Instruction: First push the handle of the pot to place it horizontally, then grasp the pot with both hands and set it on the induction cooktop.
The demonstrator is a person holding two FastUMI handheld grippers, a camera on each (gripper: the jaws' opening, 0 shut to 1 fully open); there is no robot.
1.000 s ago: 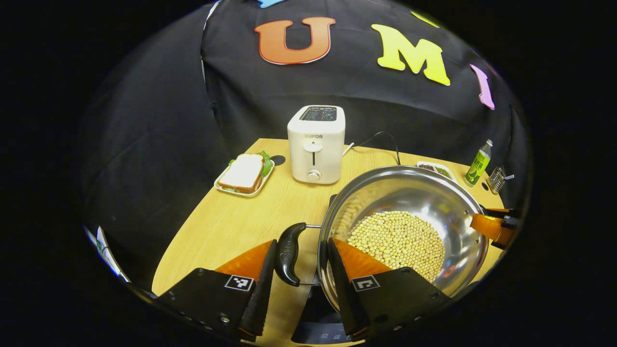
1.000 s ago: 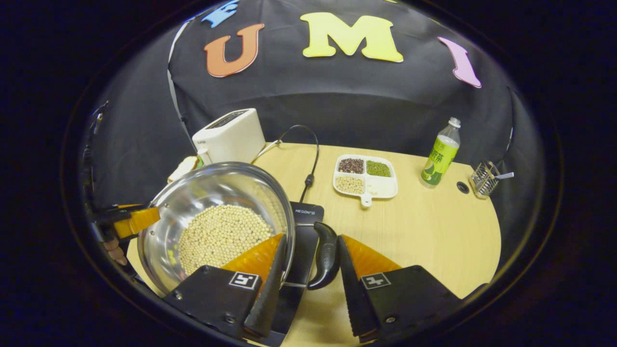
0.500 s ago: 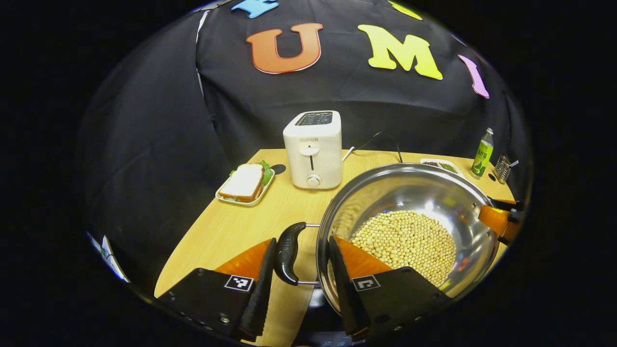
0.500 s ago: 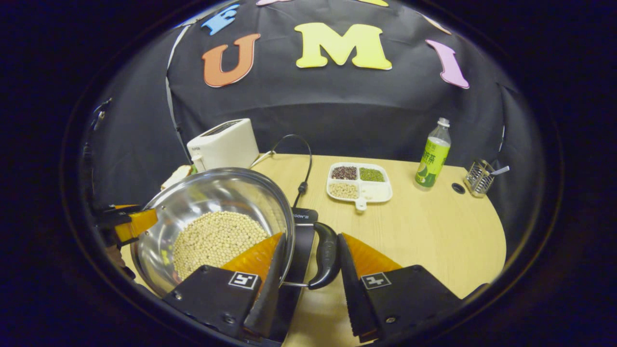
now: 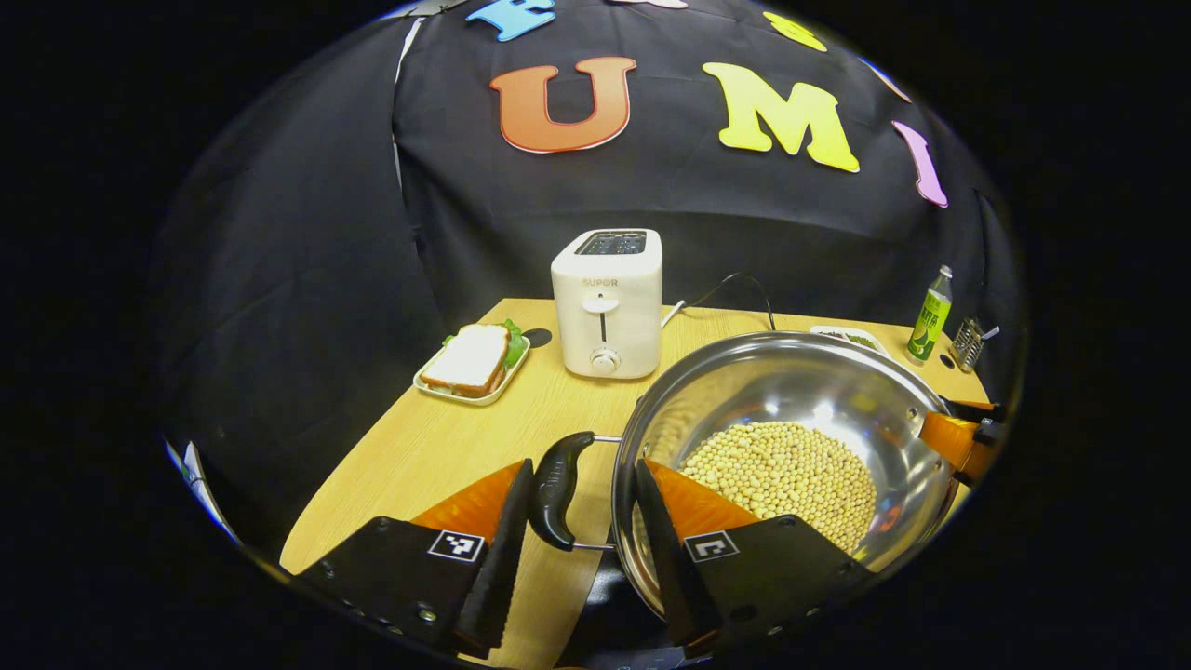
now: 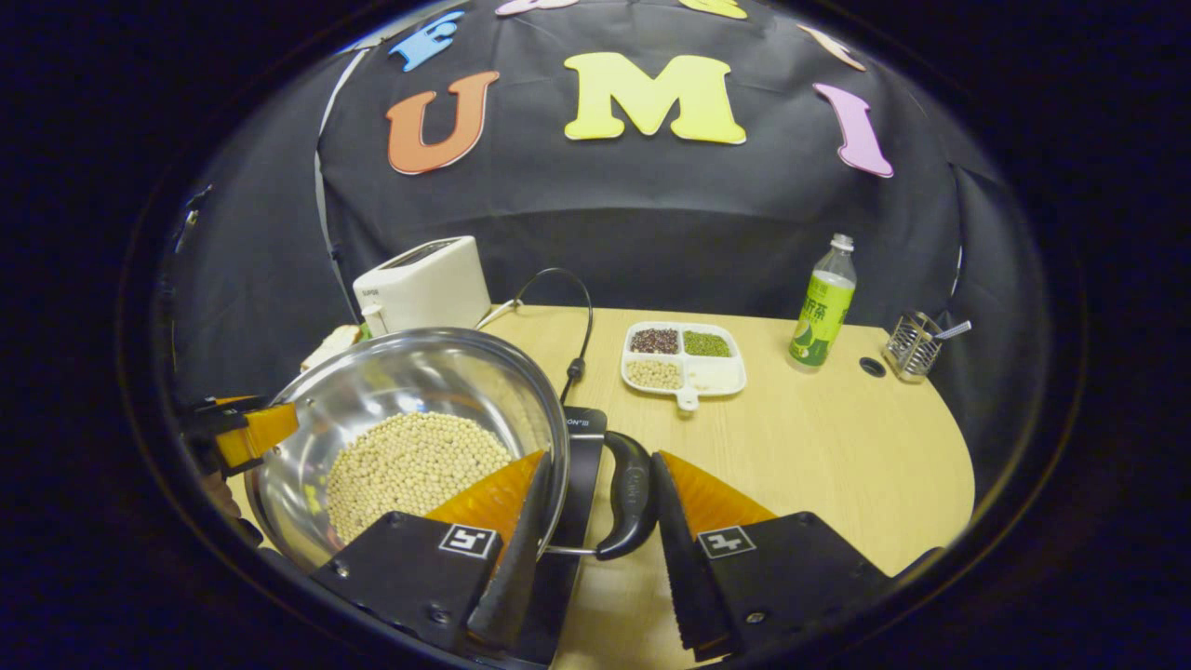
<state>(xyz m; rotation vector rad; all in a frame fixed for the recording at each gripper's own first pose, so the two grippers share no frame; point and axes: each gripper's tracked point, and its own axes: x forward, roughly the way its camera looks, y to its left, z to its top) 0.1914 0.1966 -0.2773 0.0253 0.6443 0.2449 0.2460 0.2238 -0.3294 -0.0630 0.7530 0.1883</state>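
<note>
**Pot gripped at both side handles, over the induction cooktop**

In the left gripper view, a sandwich on a small tray [image 5: 472, 359] sits at the far left of the wooden table [image 5: 419, 447], with a white toaster [image 5: 607, 302] to its right. Nearer the camera, the left gripper [image 5: 579, 521] straddles the pot's black left handle [image 5: 555, 489]. One finger lies outside the handle and just beside it; the other reaches over the rim into the steel pot [image 5: 791, 372], next to the soybeans [image 5: 782, 470]. The fingers stand partly spread around handle and rim, and I cannot tell whether both actually press.

In the right gripper view, the same pot [image 6: 409, 381] fills the left side, and the dark induction cooktop [image 6: 582, 447] shows under and beside it. The right gripper [image 6: 595, 530] mirrors the other: one finger inside the rim, one against the outer face of the right handle [image 6: 631, 493]. Here too a firm clamp cannot be confirmed. Beyond lie a divided dish of beans [image 6: 682, 356], a green bottle [image 6: 822, 302] and a wire holder [image 6: 916, 342].

Both handles lie level, so the pushing step looks finished. The two-handed placing step appears to be in hand. Whether the pot's base already rests on the cooktop is hidden. The next move calls for lowering both sides evenly, keeping the pot level so no beans spill, centring it on the cooktop, then spreading both grippers.
</note>
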